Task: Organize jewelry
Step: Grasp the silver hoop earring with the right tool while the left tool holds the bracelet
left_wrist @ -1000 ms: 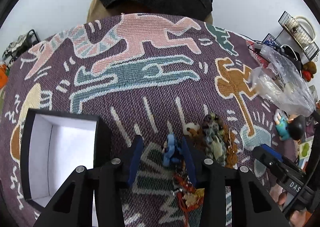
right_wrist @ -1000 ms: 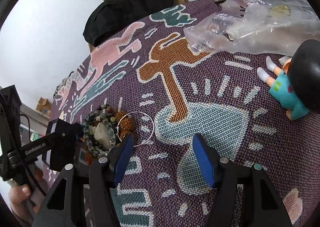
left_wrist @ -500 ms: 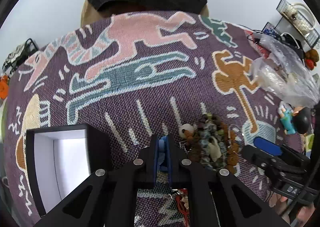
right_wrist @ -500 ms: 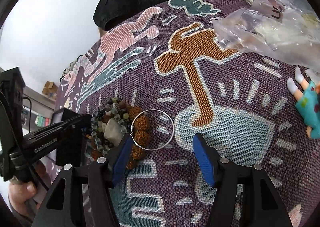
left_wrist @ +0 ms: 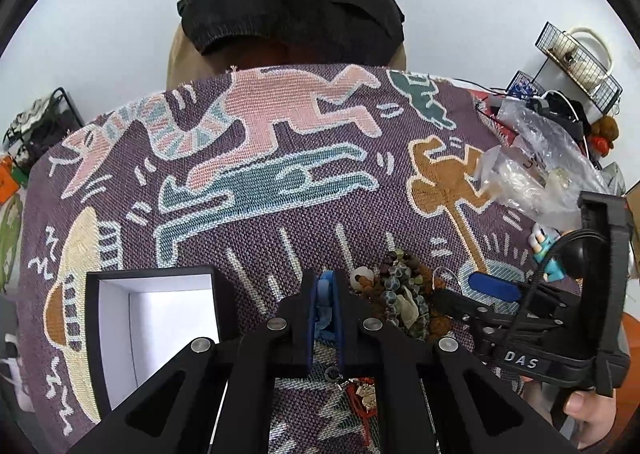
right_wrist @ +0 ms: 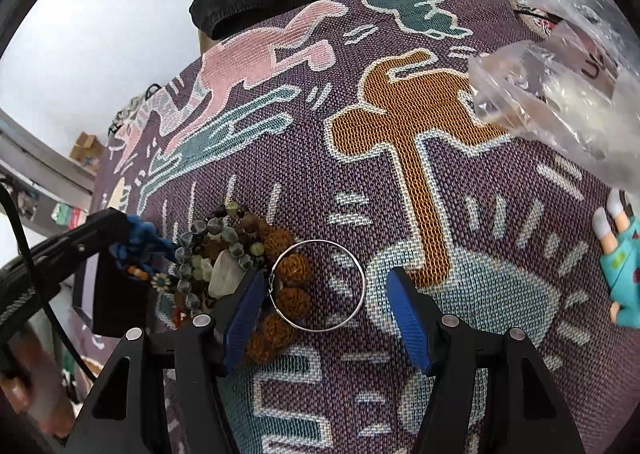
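My left gripper is shut on a blue beaded piece and holds it just above the cloth; it also shows in the right wrist view. A pile of bead bracelets lies to its right, with green-grey beads and brown seed beads. A thin silver ring lies between the pads of my open right gripper. A black box with a white inside stands open to the left of the left gripper.
A red and gold charm lies under the left gripper. Clear plastic bags and a small toy figure sit at the right. A patterned purple woven cloth covers the table. A chair with black fabric stands behind.
My left gripper closed on the blue beaded piece and lifted it slightly. My right gripper moved left, over the silver ring beside the bead pile.
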The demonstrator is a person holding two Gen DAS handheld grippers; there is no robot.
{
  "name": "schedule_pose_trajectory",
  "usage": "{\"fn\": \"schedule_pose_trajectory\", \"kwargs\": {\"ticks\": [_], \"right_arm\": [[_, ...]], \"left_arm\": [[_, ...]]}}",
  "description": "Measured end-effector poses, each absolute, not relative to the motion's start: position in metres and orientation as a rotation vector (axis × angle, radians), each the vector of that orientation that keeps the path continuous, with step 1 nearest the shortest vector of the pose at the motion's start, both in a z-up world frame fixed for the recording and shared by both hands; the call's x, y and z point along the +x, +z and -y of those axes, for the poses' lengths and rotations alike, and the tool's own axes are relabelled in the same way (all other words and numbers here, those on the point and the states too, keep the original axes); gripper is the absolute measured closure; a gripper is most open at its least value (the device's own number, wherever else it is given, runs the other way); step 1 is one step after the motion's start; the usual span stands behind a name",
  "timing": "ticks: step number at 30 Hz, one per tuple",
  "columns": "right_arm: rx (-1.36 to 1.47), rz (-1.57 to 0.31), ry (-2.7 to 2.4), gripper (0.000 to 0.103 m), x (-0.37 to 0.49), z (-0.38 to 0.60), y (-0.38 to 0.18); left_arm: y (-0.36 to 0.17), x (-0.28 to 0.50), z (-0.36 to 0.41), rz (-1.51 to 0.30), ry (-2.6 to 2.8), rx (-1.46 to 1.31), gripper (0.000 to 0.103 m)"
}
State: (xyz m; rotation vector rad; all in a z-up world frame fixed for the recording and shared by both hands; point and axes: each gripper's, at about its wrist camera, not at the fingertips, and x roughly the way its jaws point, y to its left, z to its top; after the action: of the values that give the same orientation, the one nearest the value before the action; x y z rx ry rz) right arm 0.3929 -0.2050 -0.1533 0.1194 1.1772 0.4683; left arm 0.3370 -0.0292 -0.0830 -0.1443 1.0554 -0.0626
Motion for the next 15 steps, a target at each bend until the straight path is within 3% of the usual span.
{"fn": "schedule_pose_trajectory", "kwargs": {"ticks": [7,11,15], "right_arm": [[0.011,-1.149,0.443,0.034,0.389,0.189,-0.154],[0.028,-1.147,0.432,0.049,0.389,0.195,-0.153],[0.114,-1.155,0.463,0.05,0.39,0.206,-0.153]], "left_arm": [[-0.072,0.332,0.02,-1.015,-0.061,-0.158,0.095],[-0.068,0.327,0.017,-1.001,-0.067,-0.163,0.095],[-0.065,0.32,0.012,-0.99,-0.068,-0.174,0.095]]}}
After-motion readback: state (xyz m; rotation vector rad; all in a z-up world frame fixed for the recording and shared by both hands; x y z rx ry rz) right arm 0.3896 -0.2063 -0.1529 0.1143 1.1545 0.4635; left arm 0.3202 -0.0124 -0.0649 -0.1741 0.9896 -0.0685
